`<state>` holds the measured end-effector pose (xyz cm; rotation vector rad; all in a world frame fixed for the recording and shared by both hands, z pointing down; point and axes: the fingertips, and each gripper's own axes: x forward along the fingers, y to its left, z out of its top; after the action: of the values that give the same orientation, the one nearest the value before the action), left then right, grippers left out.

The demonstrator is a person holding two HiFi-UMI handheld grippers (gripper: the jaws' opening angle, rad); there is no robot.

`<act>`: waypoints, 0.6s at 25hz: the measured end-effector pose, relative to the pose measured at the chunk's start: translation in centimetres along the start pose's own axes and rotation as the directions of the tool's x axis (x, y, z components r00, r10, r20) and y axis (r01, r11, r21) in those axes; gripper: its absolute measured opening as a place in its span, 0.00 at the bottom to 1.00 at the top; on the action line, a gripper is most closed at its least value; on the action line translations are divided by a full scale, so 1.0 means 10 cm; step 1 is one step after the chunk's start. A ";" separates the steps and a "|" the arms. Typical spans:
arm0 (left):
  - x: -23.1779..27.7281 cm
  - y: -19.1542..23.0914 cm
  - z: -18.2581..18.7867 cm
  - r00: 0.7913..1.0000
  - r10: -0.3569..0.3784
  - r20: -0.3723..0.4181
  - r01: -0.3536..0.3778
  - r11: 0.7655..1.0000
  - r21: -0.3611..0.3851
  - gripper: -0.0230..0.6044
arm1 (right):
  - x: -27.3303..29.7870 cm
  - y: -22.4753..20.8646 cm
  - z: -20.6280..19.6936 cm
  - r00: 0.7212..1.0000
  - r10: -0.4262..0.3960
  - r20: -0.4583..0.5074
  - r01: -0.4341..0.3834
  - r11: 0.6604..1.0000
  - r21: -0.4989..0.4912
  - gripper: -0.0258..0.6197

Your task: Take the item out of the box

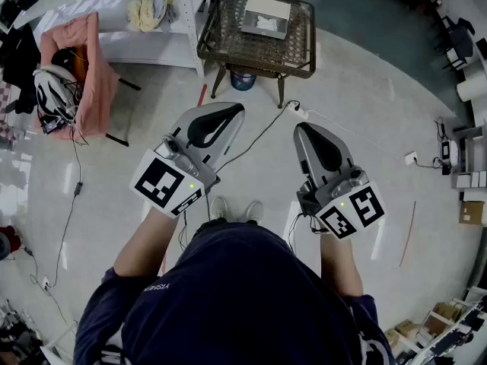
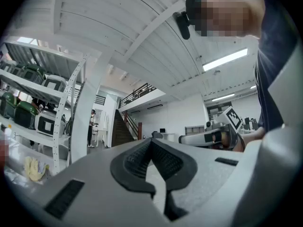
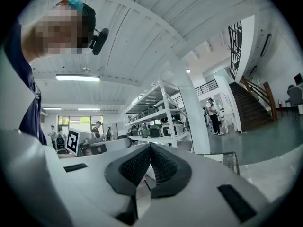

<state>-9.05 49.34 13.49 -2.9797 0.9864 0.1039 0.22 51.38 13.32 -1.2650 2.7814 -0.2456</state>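
A flat white box (image 1: 265, 15) lies on a dark wicker table (image 1: 228, 48) at the far side of the floor. Both grippers are held level in front of the person, well short of that table. My left gripper (image 1: 236, 109) is shut, its pads meeting at the tip (image 2: 151, 141) with nothing between them. My right gripper (image 1: 301, 128) is also shut and empty (image 3: 150, 146). Each gripper shows in the other's view: the right gripper (image 2: 208, 137) and the left gripper's marker cube (image 3: 72, 141). What the box holds is hidden.
A white shelf unit (image 1: 144, 40) with bundled cloths (image 1: 151, 10) stands at the back left. Left of it are a pink cloth (image 1: 84, 59) and a helmet (image 1: 52, 90). Cables (image 1: 262, 135) and a power strip (image 1: 303, 112) lie on the floor. A blue object (image 1: 243, 80) sits under the table.
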 end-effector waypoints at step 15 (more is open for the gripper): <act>-0.38 0.36 -0.01 0.999 -0.035 0.003 0.034 0.999 0.011 0.05 | 0.41 0.35 -0.12 0.998 -0.051 0.024 0.051 0.999 0.017 0.08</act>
<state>-14.27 48.75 13.88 -2.9842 0.9318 0.1036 -5.23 50.74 13.86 -1.3272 2.7232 -0.2542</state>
